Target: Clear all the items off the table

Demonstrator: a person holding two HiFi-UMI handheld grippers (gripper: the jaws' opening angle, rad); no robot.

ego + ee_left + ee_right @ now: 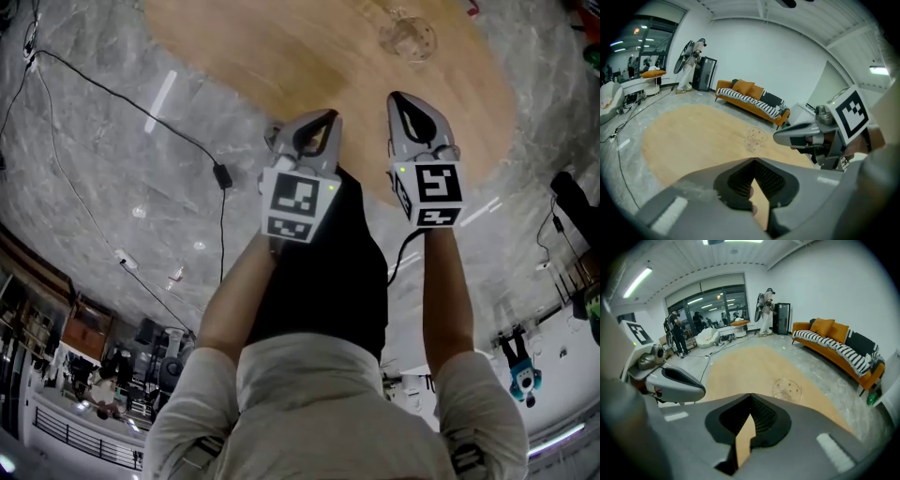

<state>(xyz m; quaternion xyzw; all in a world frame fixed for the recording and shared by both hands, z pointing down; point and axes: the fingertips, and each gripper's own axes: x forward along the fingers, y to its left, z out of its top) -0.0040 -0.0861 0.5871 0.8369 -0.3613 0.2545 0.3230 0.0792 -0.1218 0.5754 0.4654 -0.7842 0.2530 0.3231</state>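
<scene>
A clear plastic cup (408,37) stands upright on the far part of the oval wooden table (281,56). It is the only item I see on the table. The cup (755,138) lies ahead of both grippers, also in the right gripper view (786,389). My left gripper (328,114) hovers over the table's near edge, jaws shut with nothing in them. My right gripper (396,96) is beside it, slightly further forward, also shut and empty. In their own views, the left gripper (753,159) and the right gripper (751,394) have their tips meeting.
A black cable (112,94) with a power adapter (223,175) runs across the marble floor left of the table. An orange sofa (750,96) stands beyond the table by the wall. People stand (677,333) far back near the windows.
</scene>
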